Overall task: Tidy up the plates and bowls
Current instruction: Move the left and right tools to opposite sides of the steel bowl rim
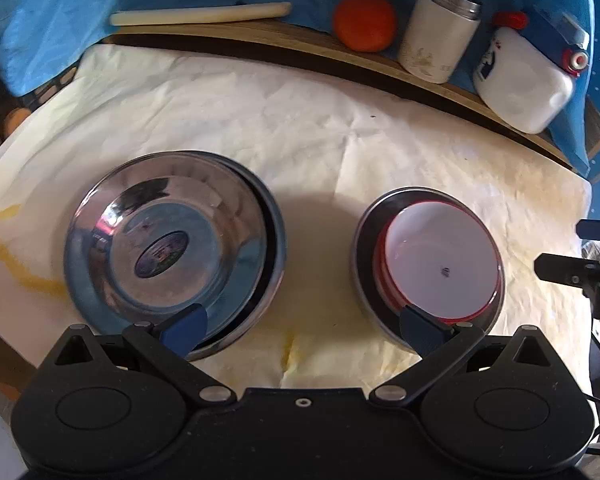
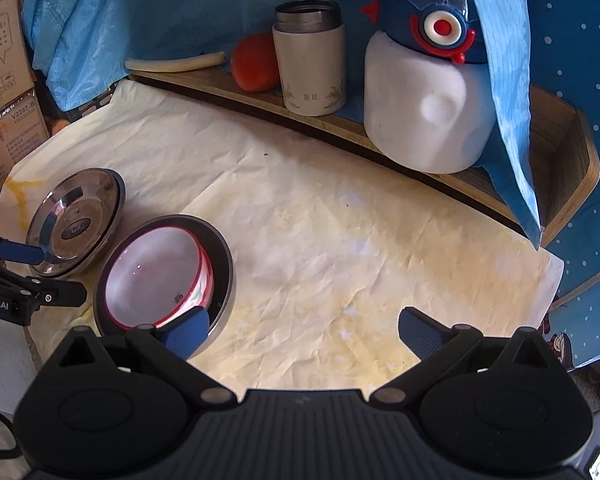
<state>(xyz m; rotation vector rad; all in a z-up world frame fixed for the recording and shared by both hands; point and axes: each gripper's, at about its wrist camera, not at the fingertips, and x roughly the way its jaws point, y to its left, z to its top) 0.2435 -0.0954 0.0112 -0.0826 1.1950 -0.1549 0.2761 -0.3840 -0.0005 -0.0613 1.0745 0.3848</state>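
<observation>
A stack of steel plates point(image 1: 172, 236) lies on the left of the cream cloth; the same stack point(image 2: 76, 220) shows in the right wrist view. To its right a white bowl with a red rim point(image 1: 444, 258) sits nested inside a steel bowl point(image 1: 366, 240), also seen as white bowl point(image 2: 156, 276) in steel bowl point(image 2: 224, 256). My left gripper point(image 1: 302, 328) hangs open above the gap between both stacks, holding nothing. My right gripper point(image 2: 304, 330) is open over bare cloth, its left fingertip point(image 2: 188, 332) beside the steel bowl's rim.
A wooden shelf point(image 1: 300, 46) runs along the back with a pale stick point(image 1: 200, 14), an orange fruit point(image 1: 364, 22), a white steel-topped jar point(image 1: 438, 32) and a white bottle with a blue cap point(image 1: 528, 76). Blue fabric point(image 2: 500, 80) hangs behind. Cardboard boxes point(image 2: 8, 92) stand at the left.
</observation>
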